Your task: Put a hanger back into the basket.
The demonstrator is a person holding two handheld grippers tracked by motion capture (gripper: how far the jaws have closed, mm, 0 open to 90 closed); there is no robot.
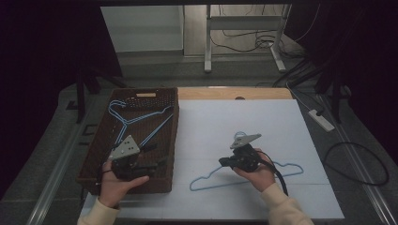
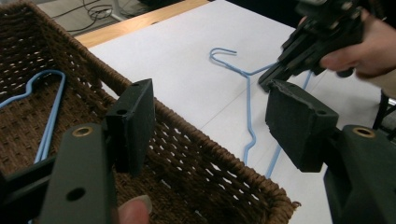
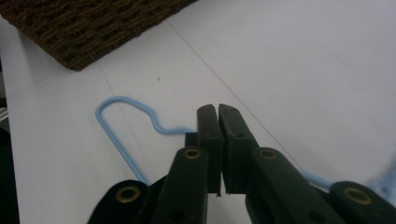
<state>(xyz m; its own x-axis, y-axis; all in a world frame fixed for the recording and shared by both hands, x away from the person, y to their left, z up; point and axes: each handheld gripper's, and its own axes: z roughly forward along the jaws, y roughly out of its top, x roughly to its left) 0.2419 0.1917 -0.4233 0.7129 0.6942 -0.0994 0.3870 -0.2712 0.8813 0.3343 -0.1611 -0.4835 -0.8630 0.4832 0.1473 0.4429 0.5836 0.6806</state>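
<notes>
High view, tabletop: right gripper (image 1: 224, 162) has its jaws clamped together on the upper wire of a light-blue hanger (image 1: 286, 168) lying flat on the white table cover (image 1: 263, 117), w/ the person's right hand (image 1: 257, 174) wrapped round the tool. In the right gripper view the two black pads meet w/ no gap, the wire entering from the left just behind them and running on to the right; looks like a pinch on the wire, tho the exact contact spot is hidden by the jaws. Left gripper (image 1: 157, 165) hangs over the near part of the brown wicker basket (image 1: 96, 140), jaws standing wide apart, nothing between them.

Step in hand, by the look of it: pick-up of the last loose hanger, grip just made, lift not yet begun. Next move prob. calls for raising it clear of the cover, carrying it left over the basket rim, keeping the hook from snagging on the weave.

Hanger: thin blue wire, shoulder-notched, hook (image 2: 223, 53) curling toward the far side of the table, to the right of the basket and apart from it. More blue hangers (image 1: 129, 119) lie inside the basket already.
</notes>
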